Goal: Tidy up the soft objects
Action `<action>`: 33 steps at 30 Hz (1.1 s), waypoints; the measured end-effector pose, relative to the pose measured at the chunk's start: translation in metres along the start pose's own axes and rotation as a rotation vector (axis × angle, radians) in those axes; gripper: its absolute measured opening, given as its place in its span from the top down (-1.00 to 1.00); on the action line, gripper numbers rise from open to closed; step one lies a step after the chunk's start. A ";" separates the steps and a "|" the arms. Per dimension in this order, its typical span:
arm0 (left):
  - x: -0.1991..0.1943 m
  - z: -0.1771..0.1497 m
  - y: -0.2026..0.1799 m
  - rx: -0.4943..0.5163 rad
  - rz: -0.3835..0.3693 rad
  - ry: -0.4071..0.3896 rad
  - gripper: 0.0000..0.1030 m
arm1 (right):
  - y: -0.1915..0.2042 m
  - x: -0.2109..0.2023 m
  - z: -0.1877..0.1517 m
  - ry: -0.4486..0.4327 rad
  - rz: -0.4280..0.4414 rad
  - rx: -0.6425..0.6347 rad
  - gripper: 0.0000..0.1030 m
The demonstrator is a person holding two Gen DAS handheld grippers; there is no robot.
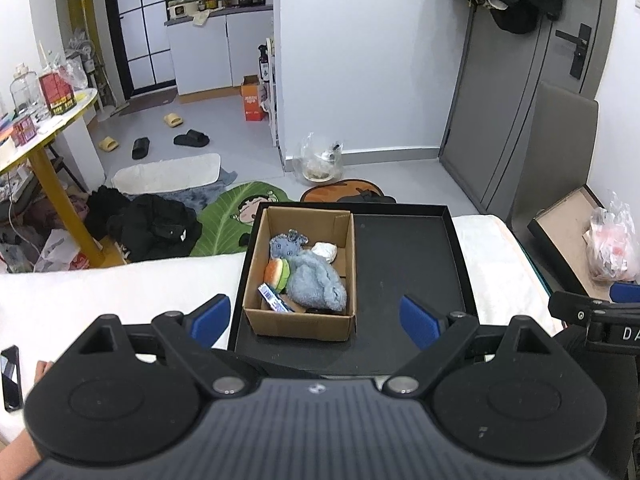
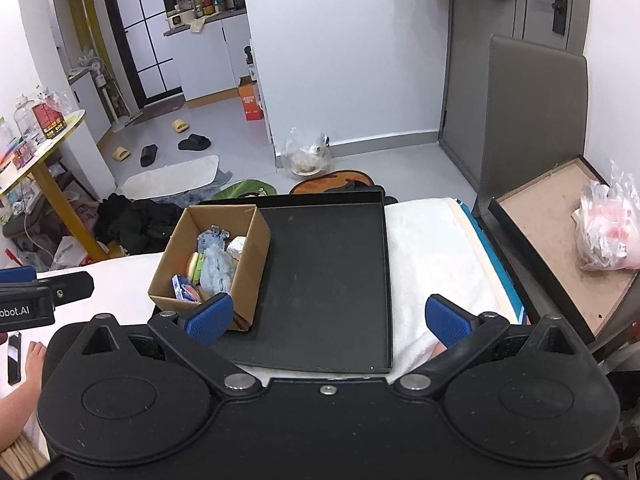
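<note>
A cardboard box (image 1: 260, 322) (image 2: 256, 264) stands in the left part of a black tray (image 1: 408, 264) (image 2: 328, 280) on a white-covered bed. In it lie a blue plush toy (image 1: 314, 280) (image 2: 216, 268), a burger-shaped toy (image 1: 277, 274) (image 2: 195, 266), a white soft item (image 1: 326, 251) (image 2: 236, 246) and a blue packet (image 1: 273, 298) (image 2: 182, 287). My left gripper (image 1: 316, 320) is open and empty, just before the box. My right gripper (image 2: 330, 316) is open and empty over the tray's bare right part.
A phone (image 1: 11, 376) (image 2: 14, 354) lies on the bed at the left. A brown board with a plastic bag (image 2: 608, 236) (image 1: 612, 246) stands right of the bed. Clothes, mats and slippers lie on the floor beyond; a yellow-legged table (image 1: 44, 128) stands at left.
</note>
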State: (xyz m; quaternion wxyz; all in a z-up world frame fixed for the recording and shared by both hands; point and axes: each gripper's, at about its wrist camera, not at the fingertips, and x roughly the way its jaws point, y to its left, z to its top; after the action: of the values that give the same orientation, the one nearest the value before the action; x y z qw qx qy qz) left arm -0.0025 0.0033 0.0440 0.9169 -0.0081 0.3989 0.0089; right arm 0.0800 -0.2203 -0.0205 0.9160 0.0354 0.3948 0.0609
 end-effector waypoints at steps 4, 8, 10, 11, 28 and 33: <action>0.002 -0.003 0.001 0.000 0.007 0.008 -0.76 | -0.001 0.002 -0.001 0.005 0.004 0.003 -1.00; 0.005 -0.004 -0.001 0.007 0.009 0.014 -0.76 | 0.000 0.003 -0.004 0.007 0.007 -0.002 -1.00; 0.005 -0.004 -0.001 0.009 0.008 0.013 -0.76 | -0.001 0.003 -0.003 0.008 0.010 -0.001 -1.00; 0.004 -0.004 -0.001 0.009 0.006 0.011 -0.76 | -0.002 0.002 -0.003 0.008 0.009 -0.001 -1.00; 0.006 -0.004 -0.002 0.012 -0.014 0.018 -0.76 | 0.001 0.002 -0.002 0.004 0.008 0.005 -1.00; 0.008 -0.003 0.000 -0.001 -0.011 0.024 -0.76 | 0.000 0.001 -0.003 0.010 0.007 0.007 -1.00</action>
State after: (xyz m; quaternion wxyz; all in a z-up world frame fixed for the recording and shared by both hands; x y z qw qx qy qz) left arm 0.0003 0.0035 0.0361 0.9121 -0.0108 0.4097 0.0037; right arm 0.0786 -0.2202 -0.0235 0.9137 0.0397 0.3994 0.0631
